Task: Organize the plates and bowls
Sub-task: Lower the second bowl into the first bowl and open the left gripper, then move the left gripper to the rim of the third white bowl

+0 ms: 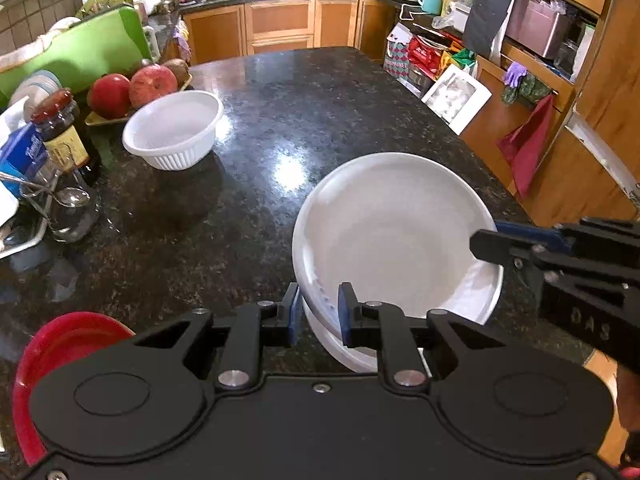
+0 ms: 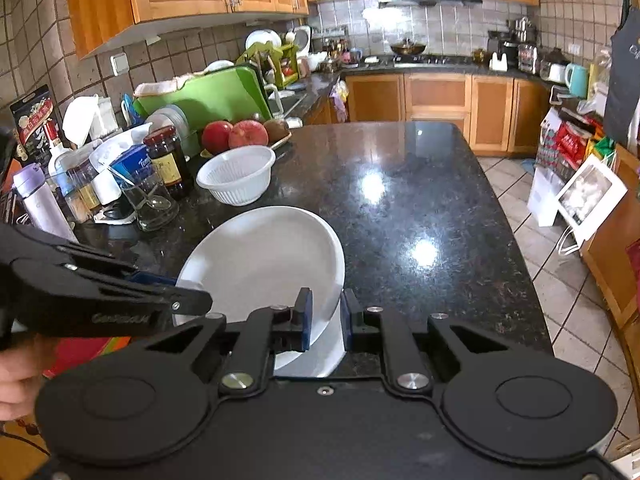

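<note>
A white plate [image 1: 396,232] lies tilted on top of a white ribbed bowl [image 1: 348,344] on the dark granite counter. My left gripper [image 1: 318,312] straddles the near rim of plate and bowl, jaws close to it. My right gripper [image 1: 486,246] comes in from the right and is shut on the plate's right rim. In the right wrist view the plate [image 2: 264,264] sits between the right gripper's [image 2: 326,320] fingers, and the left gripper [image 2: 192,302] reaches in from the left. A second white ribbed bowl [image 1: 174,128] stands at the far left. A red plate [image 1: 60,344] lies near left.
A jar [image 1: 64,132], a glass with a spoon [image 1: 68,208], a carton and a tray of apples [image 1: 132,88] crowd the counter's left side. A green cutting board [image 1: 80,52] and dish rack stand behind them. The counter's right edge [image 1: 472,152] drops to the floor.
</note>
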